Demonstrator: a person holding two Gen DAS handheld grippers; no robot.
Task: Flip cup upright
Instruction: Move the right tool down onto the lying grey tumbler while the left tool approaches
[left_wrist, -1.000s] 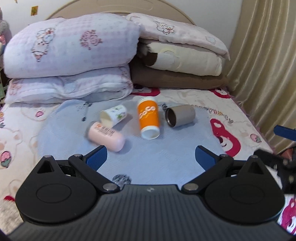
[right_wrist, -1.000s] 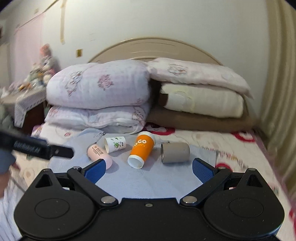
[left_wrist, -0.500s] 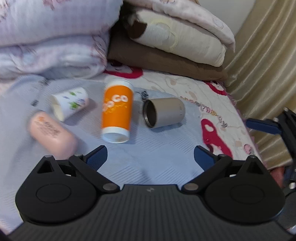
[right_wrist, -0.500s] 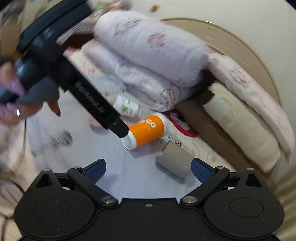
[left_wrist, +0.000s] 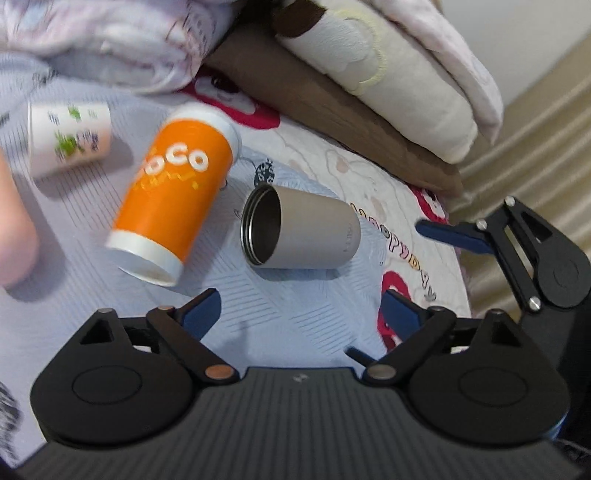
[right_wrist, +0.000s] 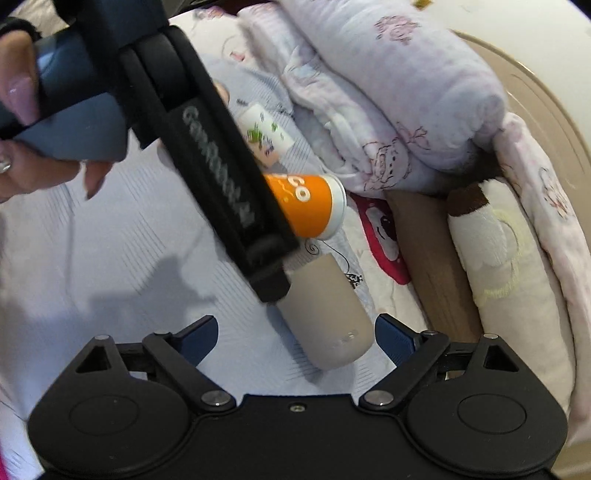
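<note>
Several cups lie on their sides on a pale blue mat (left_wrist: 295, 310) on the bed. A grey metal cup (left_wrist: 299, 230) lies with its mouth to the left; it also shows in the right wrist view (right_wrist: 325, 314), base toward the camera. An orange cup (left_wrist: 173, 199) lies left of it, and shows in the right wrist view (right_wrist: 306, 206). A small white cup (left_wrist: 68, 138) and a pink cup (left_wrist: 14, 236) lie farther left. My left gripper (left_wrist: 299, 314) is open, just short of the grey cup. My right gripper (right_wrist: 295, 332) is open, its fingers on either side of the grey cup's base.
Folded quilts and pillows (left_wrist: 388, 70) are stacked behind the cups. A curtain (left_wrist: 546, 122) hangs at the right. The right gripper's body (left_wrist: 532, 251) shows at the right in the left wrist view. The left gripper's body and the hand holding it (right_wrist: 177, 122) cross the right wrist view.
Both grippers have moved in toward the grey cup. The right gripper has swung round to the cup's base end. Both stay open.
</note>
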